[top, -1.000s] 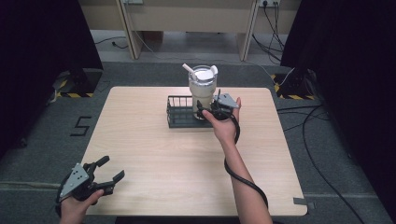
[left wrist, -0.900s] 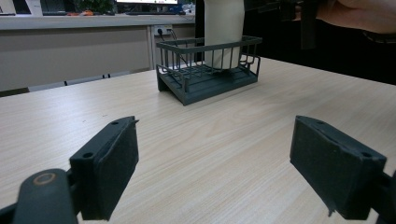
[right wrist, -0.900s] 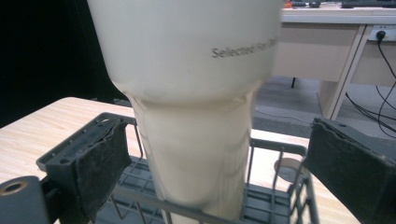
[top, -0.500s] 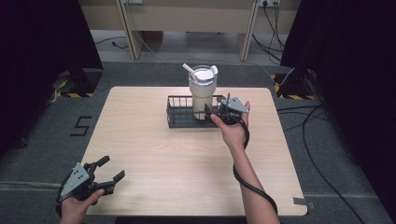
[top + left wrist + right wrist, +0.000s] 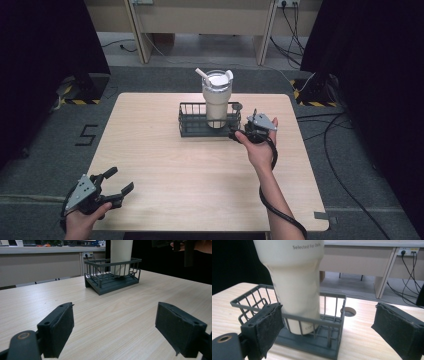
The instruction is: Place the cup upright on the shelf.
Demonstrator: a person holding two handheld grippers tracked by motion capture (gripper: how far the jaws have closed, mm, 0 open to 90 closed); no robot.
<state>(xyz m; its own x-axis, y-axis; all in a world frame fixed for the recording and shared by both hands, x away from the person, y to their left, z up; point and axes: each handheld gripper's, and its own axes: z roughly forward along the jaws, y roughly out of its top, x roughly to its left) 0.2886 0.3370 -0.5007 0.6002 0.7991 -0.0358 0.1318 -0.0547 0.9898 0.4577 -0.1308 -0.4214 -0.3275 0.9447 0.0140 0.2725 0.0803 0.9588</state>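
From above, the right gripper (image 5: 245, 131) has drawn back from the cream tumbler (image 5: 217, 100), which stands upright in the wire basket (image 5: 192, 125) — a second ago the jaws were at its side.

Left gripper view: jaws wide over bare worktop (image 5: 112, 315), basket far ahead.

Right gripper view: jaws wide and empty, the tumbler just ahead, towards the left jaw — the placing looks done.
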